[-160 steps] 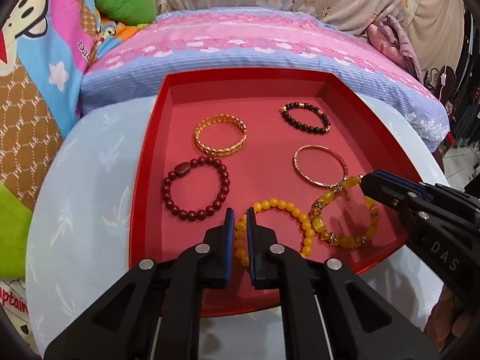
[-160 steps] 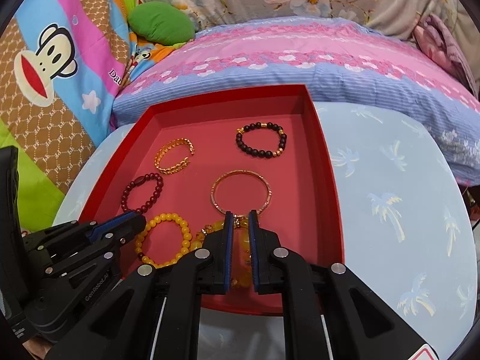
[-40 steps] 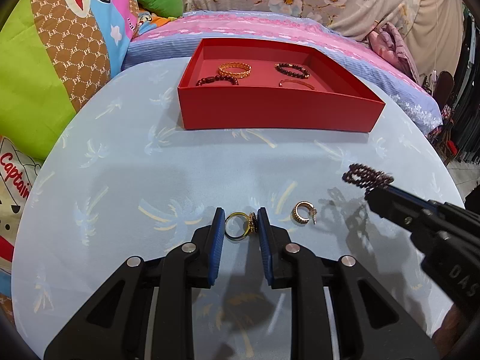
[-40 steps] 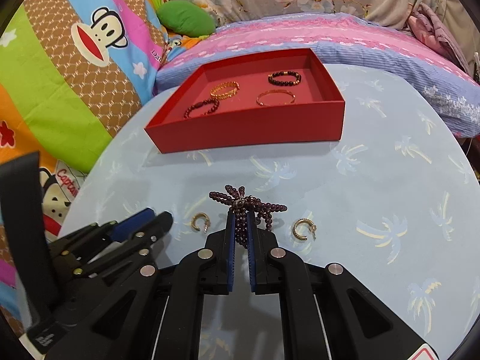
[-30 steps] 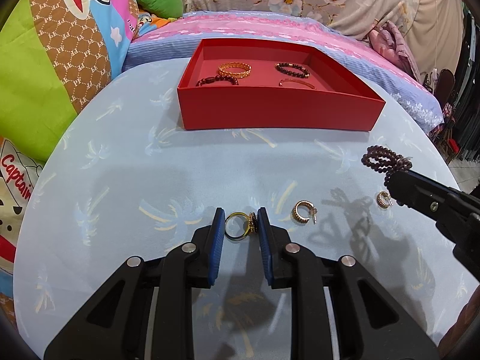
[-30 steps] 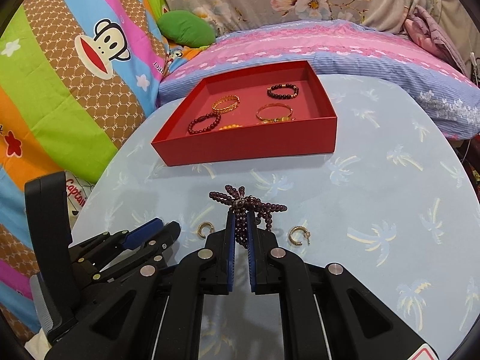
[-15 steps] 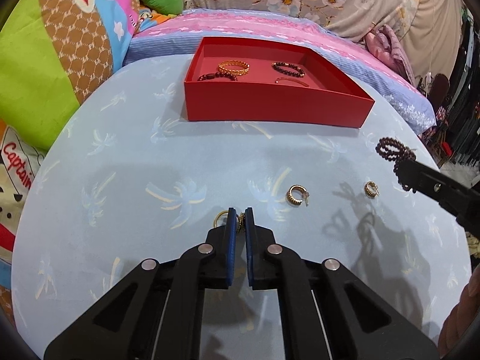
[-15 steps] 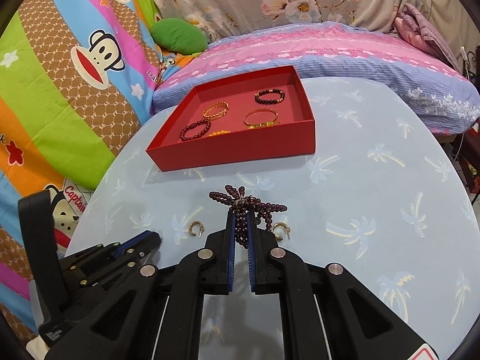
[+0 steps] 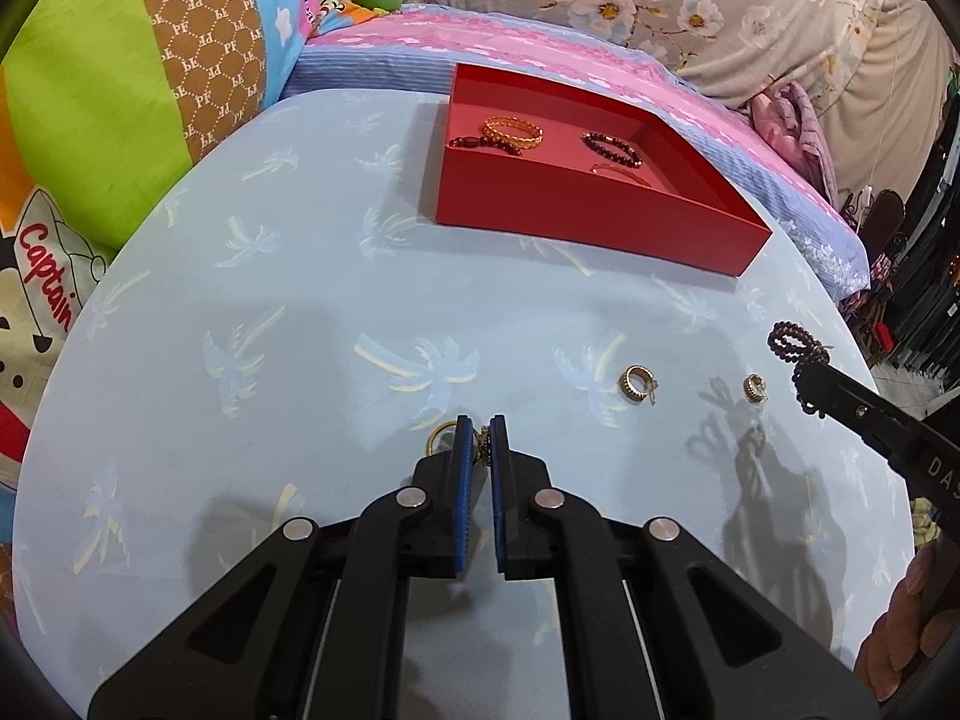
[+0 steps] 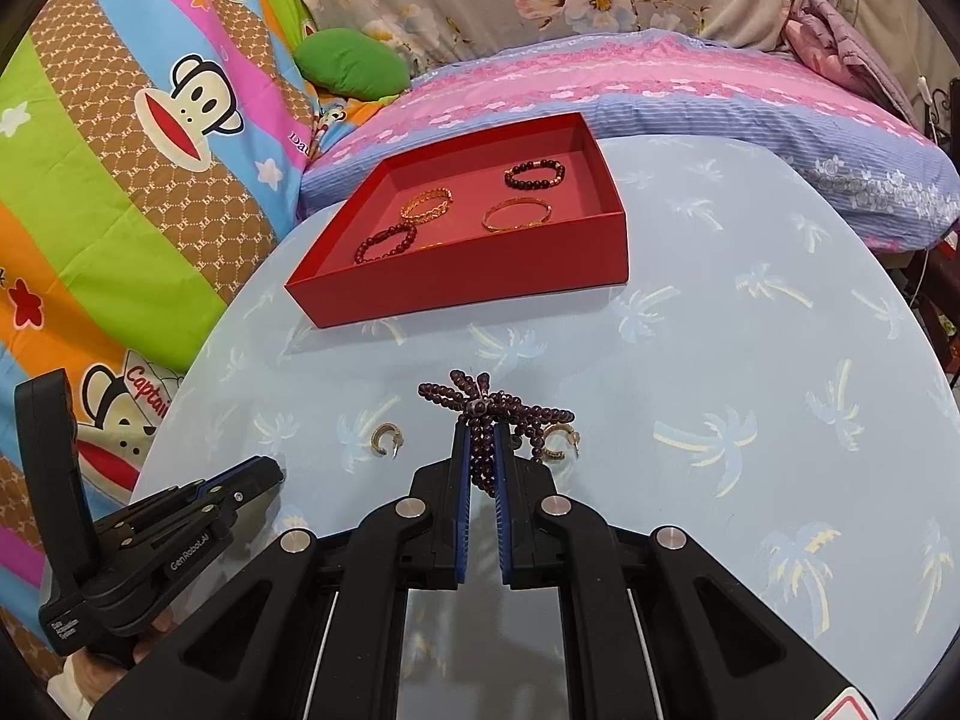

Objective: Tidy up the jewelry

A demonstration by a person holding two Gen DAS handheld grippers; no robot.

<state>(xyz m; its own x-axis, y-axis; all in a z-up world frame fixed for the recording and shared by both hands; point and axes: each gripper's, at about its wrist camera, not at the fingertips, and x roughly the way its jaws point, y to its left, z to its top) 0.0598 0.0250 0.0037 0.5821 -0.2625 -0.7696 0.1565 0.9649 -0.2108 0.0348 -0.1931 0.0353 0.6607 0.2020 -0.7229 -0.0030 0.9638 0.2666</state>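
A round tabletop point(image 9: 300, 312) in pale blue cloth printed with palm trees fills my view, pushed up against a bed with a pink and blue striped cover and bright cartoon-monkey bedding to the left.

My left gripper point(image 9: 480, 438) has its fingers pressed nearly together on a gold ring point(image 9: 441, 435), low at the cloth; I cannot tell if the ring has cleared the surface. My right gripper point(image 10: 480, 450) has its fingers closed on a dark purple beaded bracelet point(image 10: 492, 405), whose loops hang bunched above the tabletop. Two gold hoop earrings lie loose on the cloth, one point(image 9: 636, 383) near the middle and one point(image 9: 754, 387) further right. The red tray point(image 10: 468, 285) sits well apart at the far side, with four bracelets visible inside.

The ring worries me most. It is small and hard, caught at one edge by flat pads, so I judge it could twist out or shoot sideways on the way to the tray, and on this patterned cloth it would be hard to find. The bracelet's dangling loops could snag the tray's near wall if I come in low, or drag a hoop earring along. With both grippers heading for one tray, they could also knock each other.
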